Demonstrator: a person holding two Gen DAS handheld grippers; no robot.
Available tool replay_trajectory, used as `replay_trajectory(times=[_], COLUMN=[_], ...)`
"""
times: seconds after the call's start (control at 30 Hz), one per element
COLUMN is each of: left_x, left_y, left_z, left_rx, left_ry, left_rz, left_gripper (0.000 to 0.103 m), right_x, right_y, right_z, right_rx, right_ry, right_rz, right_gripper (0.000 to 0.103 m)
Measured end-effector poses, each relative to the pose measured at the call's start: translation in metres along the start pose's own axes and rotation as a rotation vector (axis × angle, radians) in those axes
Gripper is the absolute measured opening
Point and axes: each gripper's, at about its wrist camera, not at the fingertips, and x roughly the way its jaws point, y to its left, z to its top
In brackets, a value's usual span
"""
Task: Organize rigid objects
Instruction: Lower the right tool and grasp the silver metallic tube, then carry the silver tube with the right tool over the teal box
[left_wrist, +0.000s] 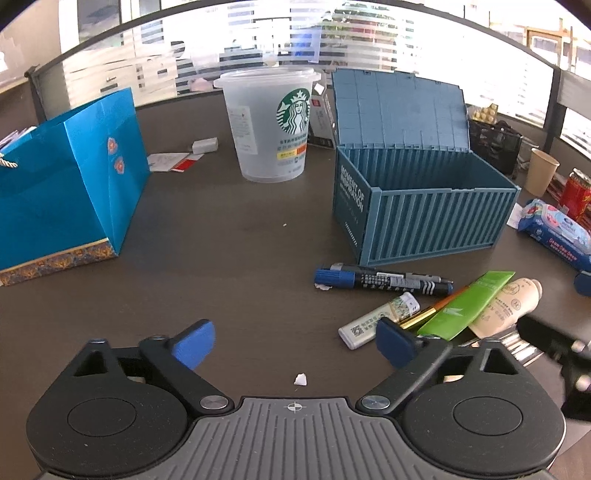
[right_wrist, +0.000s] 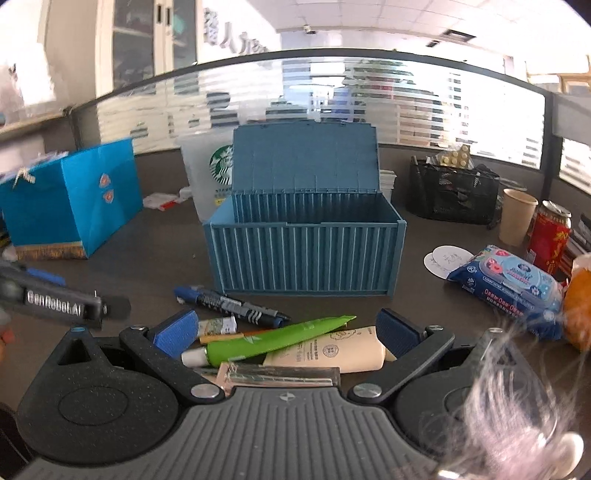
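A blue container-style box (left_wrist: 424, 206) stands open and looks empty; it also shows in the right wrist view (right_wrist: 306, 254). In front of it lie a blue marker (left_wrist: 384, 280), a small white tube (left_wrist: 380, 319), a green tube (left_wrist: 467, 306) and a beige tube (left_wrist: 509, 306). My left gripper (left_wrist: 295, 345) is open over bare table, left of the pile. My right gripper (right_wrist: 286, 334) is open, its fingers either side of the green tube (right_wrist: 273, 339) and beige tube (right_wrist: 332, 354), above a clear flat case (right_wrist: 280, 376). The marker (right_wrist: 229, 302) lies just beyond.
A blue gift bag (left_wrist: 62, 184) stands at left, a Starbucks tub (left_wrist: 273, 125) behind centre. At right are a wet-wipes pack (right_wrist: 509, 280), a paper cup (right_wrist: 517, 216), a red can (right_wrist: 550, 236) and a black mesh organiser (right_wrist: 454, 192). Paper scraps (left_wrist: 300, 379) lie on the dark table (left_wrist: 229, 258).
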Motion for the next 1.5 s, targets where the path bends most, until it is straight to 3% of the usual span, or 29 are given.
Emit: replay_trajectory(times=[0.03,0.17,0.3,0.47,0.57,0.63,0.7,0.73,0.93,1.17,1.37,1.43,1.5], left_x=[0.001,0.006,0.008,0.010,0.013,0.016,0.018,0.019,0.025,0.032,0.040,0.042,0.044], left_y=[0.001,0.001,-0.001,0.001,0.004,0.006,0.007,0.008,0.011,0.014,0.019,0.020,0.021], left_z=[0.000,-0.001,-0.002,-0.004,-0.006,-0.007,-0.008,-0.008,-0.009,-0.007,-0.005,-0.005,-0.006], left_rx=[-0.004,-0.012,0.000,0.004,0.001,0.005,0.010,0.009,-0.007,-0.007,-0.020,-0.023,-0.025], left_ry=[0.005,0.023,0.023,0.021,0.030,0.026,0.025,0.026,0.040,0.047,0.055,0.058,0.064], left_rz=[-0.007,-0.014,-0.008,0.019,0.041,0.065,0.089,0.093,0.088,0.116,0.124,0.122,0.122], left_gripper=[0.082,0.081,0.081,0.082,0.090,0.098,0.098,0.099,0.103,0.103,0.103,0.103,0.103], right_x=[0.000,-0.001,-0.006,0.000,0.001,0.008,0.015,0.019,0.025,0.040,0.043,0.040,0.038], right_y=[0.001,0.004,0.007,-0.011,-0.019,-0.016,-0.010,-0.010,-0.011,-0.006,-0.009,-0.010,-0.010], right_z=[-0.002,-0.010,-0.020,-0.023,-0.023,-0.024,-0.027,-0.026,-0.015,0.000,-0.002,-0.002,-0.002], right_rx=[-0.027,-0.138,-0.331,-0.373,-0.355,-0.409,-0.515,-0.565,-0.734,-0.840,-0.839,-0.841,-0.844], right_ry=[0.000,-0.011,-0.055,-0.011,0.019,0.064,0.108,0.123,0.174,0.276,0.320,0.317,0.337], right_rz=[-0.001,0.037,0.112,0.238,0.358,0.367,0.355,0.352,0.438,0.520,0.557,0.561,0.564], right_gripper=[0.103,0.103,0.103,0.102,0.096,0.078,0.064,0.061,0.063,0.060,0.055,0.046,0.044])
